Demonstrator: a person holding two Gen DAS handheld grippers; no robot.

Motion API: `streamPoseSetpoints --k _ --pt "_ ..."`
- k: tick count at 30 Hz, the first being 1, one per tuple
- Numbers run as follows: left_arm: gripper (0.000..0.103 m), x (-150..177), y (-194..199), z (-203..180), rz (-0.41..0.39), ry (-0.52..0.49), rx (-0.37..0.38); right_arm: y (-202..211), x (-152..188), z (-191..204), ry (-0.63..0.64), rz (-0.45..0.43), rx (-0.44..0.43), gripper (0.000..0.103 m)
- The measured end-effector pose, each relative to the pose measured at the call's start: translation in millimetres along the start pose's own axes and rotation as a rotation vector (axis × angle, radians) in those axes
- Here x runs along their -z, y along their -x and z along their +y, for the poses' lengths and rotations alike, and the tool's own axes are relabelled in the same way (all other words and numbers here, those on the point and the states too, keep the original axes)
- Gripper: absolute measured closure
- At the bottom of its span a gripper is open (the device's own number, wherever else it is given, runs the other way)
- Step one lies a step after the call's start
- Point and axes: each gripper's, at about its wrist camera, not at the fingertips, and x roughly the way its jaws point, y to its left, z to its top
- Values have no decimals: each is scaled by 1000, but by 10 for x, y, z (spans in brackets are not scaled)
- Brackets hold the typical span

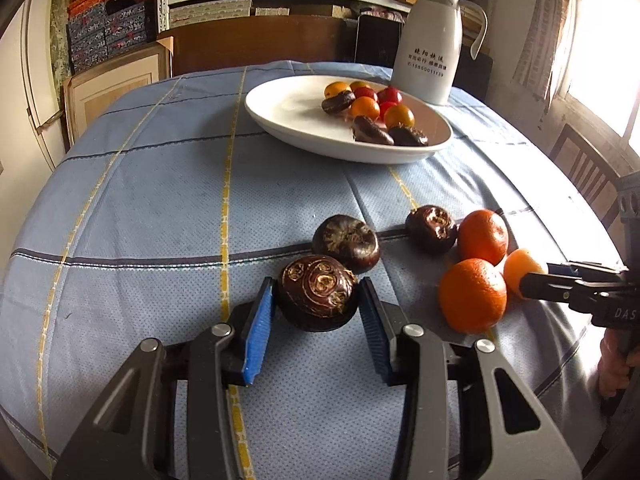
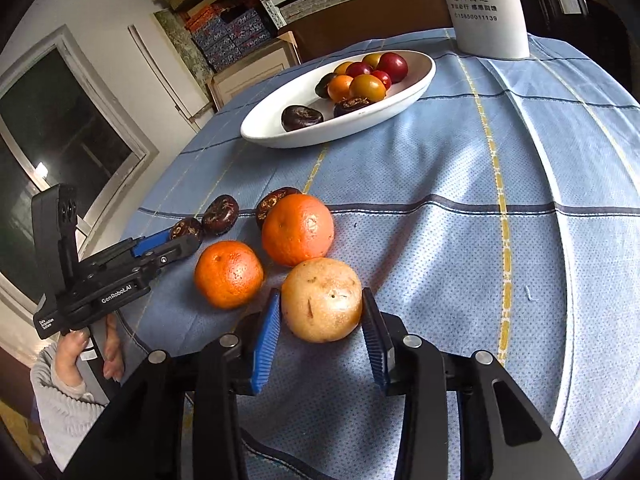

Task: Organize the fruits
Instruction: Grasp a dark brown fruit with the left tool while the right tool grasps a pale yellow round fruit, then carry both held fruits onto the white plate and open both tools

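A white oval dish holding small red, orange and dark fruits sits at the far side of the bench, with a white jug just behind it. Two oranges lie just beside the pale fruit. The right tool brackets this blemished pale fruit, pads at its sides; grip unconfirmed. The left tool likewise brackets a dark, ridged water chestnut; contact cannot be determined.

the left gripper brackets a dark water chestnut on the blue cloth; two oranges at three o'clock; a white plate at twelve.
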Motion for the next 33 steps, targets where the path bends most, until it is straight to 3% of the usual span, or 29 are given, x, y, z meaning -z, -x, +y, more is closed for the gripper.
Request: streamPoseSetpoints --k 5,8,16,23,25,26,27,29,33 --pt "62 -113 119 22 -54 30 35 65 -10 5 -1 -32 1 63" --pt "62 -344 116 -28 -78 4 11 107 -127 76 36 -52 19 63" --pt "62 -1115 -154 -237 -141 -54 -49 42 -967 215 56 -146 57 63" --pt "59 -1387 -679 -217 -106 -43 -71 -500 -1522 44 -38 -171 67 62" --pt "42 -1348 -736 -170 -110 -31 -73 -600 -1558 -33 -74 -179 36 56" --pt "27 -1331 -745 -154 -111 -29 -72 -605 -1549 -57 -81 -182 18 43" --pt "20 -1302 -731 -138 -116 -29 -90 -587 -1536 -76 -83 -188 12 41" --pt "20 -1277 -682 -132 -131 -35 -116 -489 -1503 -97 -88 -221 20 41" --pt "8 -1169 -528 -115 -166 -31 -134 -307 -1386 -107 -105 -259 10 33"
